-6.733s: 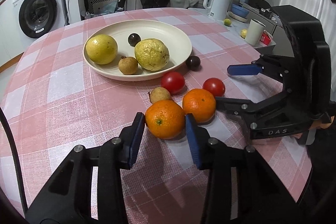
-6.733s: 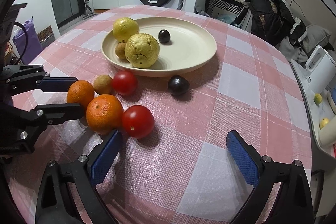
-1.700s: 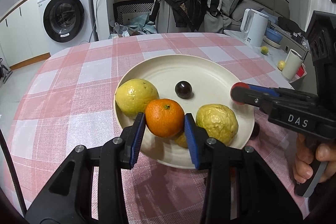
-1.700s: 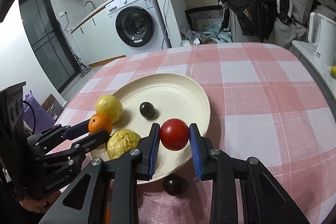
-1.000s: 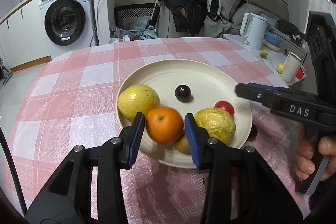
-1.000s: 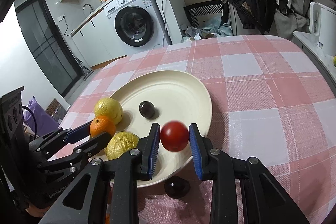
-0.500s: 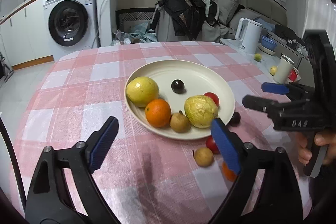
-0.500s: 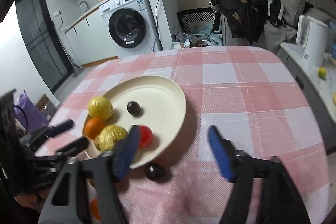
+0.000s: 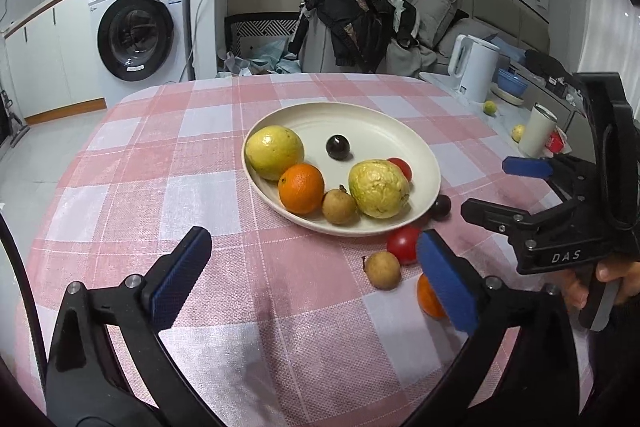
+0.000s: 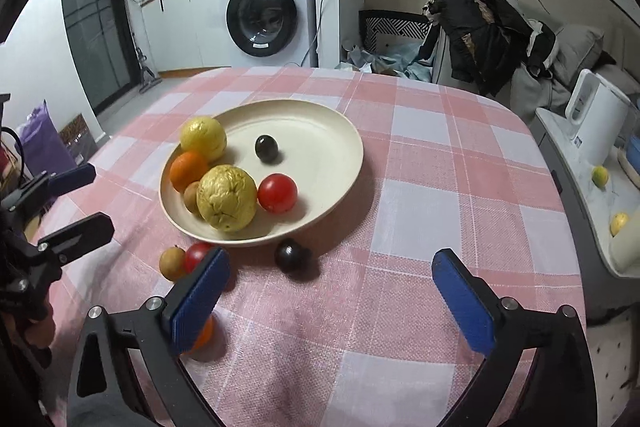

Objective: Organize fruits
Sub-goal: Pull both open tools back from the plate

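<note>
My left gripper and right gripper are both opening wide, nothing between their jaws. Four loose fruits lie on the cloth short of the plate; the orange sits beside my left gripper's right finger, nearest.

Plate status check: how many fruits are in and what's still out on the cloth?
Six are on the plate: two yellow fruits, an orange, a brown fruit, a dark plum and a tomato. Both the left gripper and right gripper are opening, nothing between the jaws. Left on the cloth: second tomato, small brown fruit, second orange, second plum.
</note>
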`<state>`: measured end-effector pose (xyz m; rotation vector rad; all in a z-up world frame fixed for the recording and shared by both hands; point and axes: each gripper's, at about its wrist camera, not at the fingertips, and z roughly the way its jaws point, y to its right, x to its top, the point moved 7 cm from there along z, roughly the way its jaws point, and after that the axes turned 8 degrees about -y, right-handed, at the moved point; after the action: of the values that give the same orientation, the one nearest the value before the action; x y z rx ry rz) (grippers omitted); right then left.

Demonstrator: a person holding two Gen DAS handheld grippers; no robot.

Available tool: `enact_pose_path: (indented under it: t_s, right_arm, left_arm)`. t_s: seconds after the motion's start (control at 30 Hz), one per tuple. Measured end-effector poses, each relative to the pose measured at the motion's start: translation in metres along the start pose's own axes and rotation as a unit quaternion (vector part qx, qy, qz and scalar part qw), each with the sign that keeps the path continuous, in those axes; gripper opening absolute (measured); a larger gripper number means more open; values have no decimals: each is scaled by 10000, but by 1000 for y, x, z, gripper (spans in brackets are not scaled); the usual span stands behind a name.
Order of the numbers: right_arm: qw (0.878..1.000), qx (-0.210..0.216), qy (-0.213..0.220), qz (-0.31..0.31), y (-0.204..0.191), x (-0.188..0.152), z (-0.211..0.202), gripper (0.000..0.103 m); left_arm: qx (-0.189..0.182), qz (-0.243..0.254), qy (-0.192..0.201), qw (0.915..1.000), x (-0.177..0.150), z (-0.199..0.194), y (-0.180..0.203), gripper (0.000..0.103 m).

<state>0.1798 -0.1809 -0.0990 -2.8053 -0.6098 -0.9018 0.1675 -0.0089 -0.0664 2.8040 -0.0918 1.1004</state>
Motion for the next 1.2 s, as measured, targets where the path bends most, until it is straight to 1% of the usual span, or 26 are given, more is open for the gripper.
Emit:
enact_pose_path:
  t_s: [0.23,0.5,0.7,0.9,0.97,1.03,1.17,1.2]
  right_arm:
    - [9999,-114,-70,-95,-3,-3,4,103]
    - [9998,-79,-165,-118,-3,-4,6,103]
    - [9993,-126,-353,-81,-1,-8,18,103]
    - [9985,-49,-538,-4,-1,-11,32,102]
    - [9984,-18,-564,3,-2,-11,35,97]
    - [9981,-7,-609,-50,-3,-11,38,76]
    - [9977,3,-655,-198,-9,-13,43,70]
    - [9976,28,-654,-228,-10,-12,43,65]
  left_arm:
    - [57,174,-35,9998,-1,2,6,102]
    - [70,265,-166,9995,-5,7,10,102]
    - [52,228,-225,9995,-7,11,9,102]
    - [37,194,-312,9993,-9,15,7,102]
    - [19,202,-322,9993,-10,16,7,102]
    - [22,208,-338,9992,-10,18,7,102]
    - [10,214,-366,9991,-11,21,8,102]
    - [20,217,-378,9990,-11,21,8,102]
